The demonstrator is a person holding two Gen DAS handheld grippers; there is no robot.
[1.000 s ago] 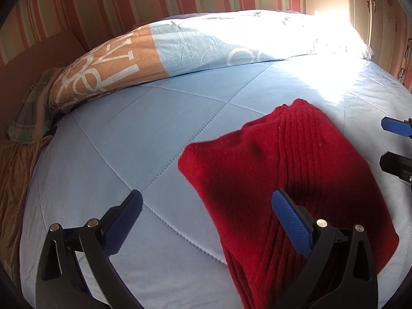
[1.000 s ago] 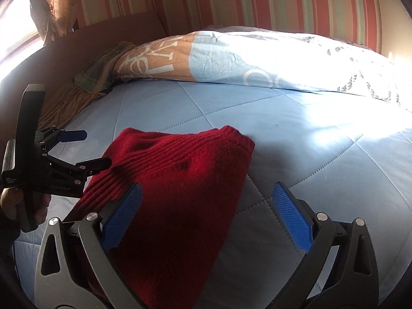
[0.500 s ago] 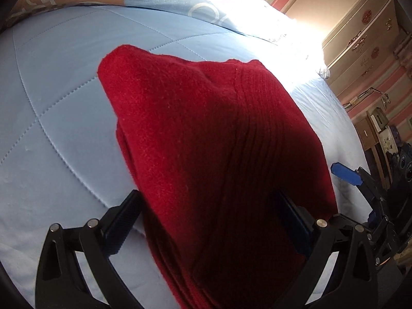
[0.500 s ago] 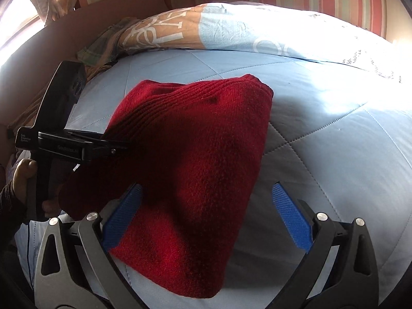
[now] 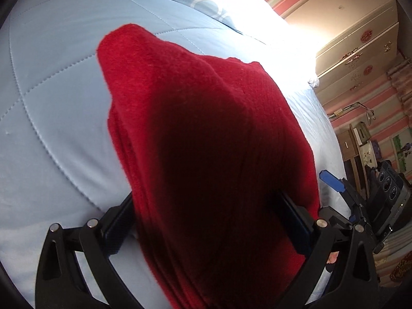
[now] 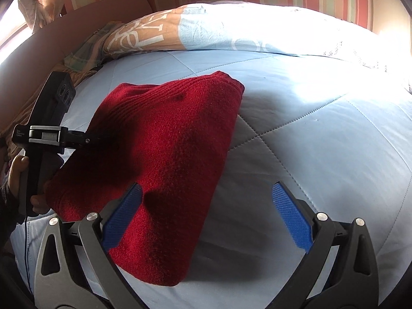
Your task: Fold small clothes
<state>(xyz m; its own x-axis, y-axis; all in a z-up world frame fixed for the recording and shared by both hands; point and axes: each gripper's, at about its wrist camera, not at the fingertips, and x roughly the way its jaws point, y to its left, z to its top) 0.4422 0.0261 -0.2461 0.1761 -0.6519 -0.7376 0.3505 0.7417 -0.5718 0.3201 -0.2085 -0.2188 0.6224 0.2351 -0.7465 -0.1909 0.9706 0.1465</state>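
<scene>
A folded red knitted garment (image 5: 206, 141) lies on the light blue quilted bed (image 5: 56, 82). My left gripper (image 5: 206, 221) is open, its jaws wide on either side of the garment's near edge, the cloth between them. In the right wrist view the same garment (image 6: 164, 149) lies centre-left, with the left gripper (image 6: 90, 139) reaching into its left side. My right gripper (image 6: 206, 219) is open, its left finger (image 6: 123, 213) over the garment's near edge, its right finger (image 6: 291, 216) over bare quilt. It also shows at the right of the left wrist view (image 5: 332, 195).
A blue and tan printed duvet (image 6: 206, 33) is bunched along the far side of the bed. A plaid cloth (image 6: 87, 54) lies by the brown headboard at the left. A cream wardrobe (image 5: 360, 51) and cluttered furniture stand past the bed's right edge.
My left gripper has swung right and moved onto the garment, so the cloth now lies between its jaws. My right gripper has moved forward and tilted down over the garment's near edge.
</scene>
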